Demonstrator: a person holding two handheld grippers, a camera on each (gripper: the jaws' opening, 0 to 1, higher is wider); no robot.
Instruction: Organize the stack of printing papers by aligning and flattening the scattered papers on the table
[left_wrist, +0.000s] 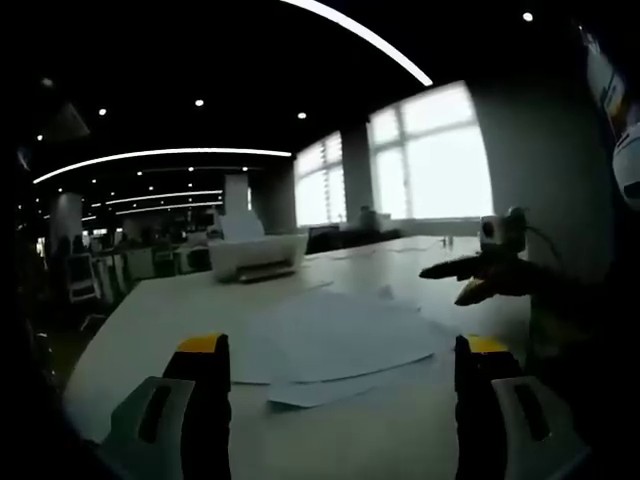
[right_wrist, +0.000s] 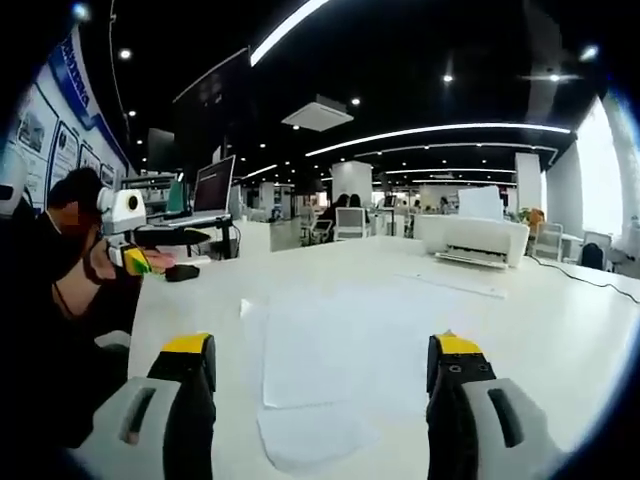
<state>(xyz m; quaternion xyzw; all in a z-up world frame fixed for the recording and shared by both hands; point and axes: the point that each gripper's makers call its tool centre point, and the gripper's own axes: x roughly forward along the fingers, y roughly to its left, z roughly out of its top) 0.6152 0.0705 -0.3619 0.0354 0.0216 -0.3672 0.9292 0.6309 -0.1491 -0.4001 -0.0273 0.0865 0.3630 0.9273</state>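
Note:
Several white printing papers (left_wrist: 335, 340) lie loosely overlapped on the white table (left_wrist: 180, 310), their edges fanned out and uneven. My left gripper (left_wrist: 342, 346) hovers open just short of their near edge, nothing between its jaws. From the opposite side, the same papers (right_wrist: 345, 350) spread out ahead of my right gripper (right_wrist: 322, 346), which is also open and holds nothing. One sheet pokes out toward me below the pile. The right gripper (left_wrist: 478, 278) also appears beyond the pile, held above the table, and the left gripper (right_wrist: 135, 260) shows likewise.
A white printer (left_wrist: 257, 256) stands on the table behind the papers, also seen as printer (right_wrist: 475, 240) with a loose sheet (right_wrist: 455, 285) in front. A small black object (right_wrist: 182, 271) lies near the person (right_wrist: 50, 300). A cable (right_wrist: 590, 276) runs along the right.

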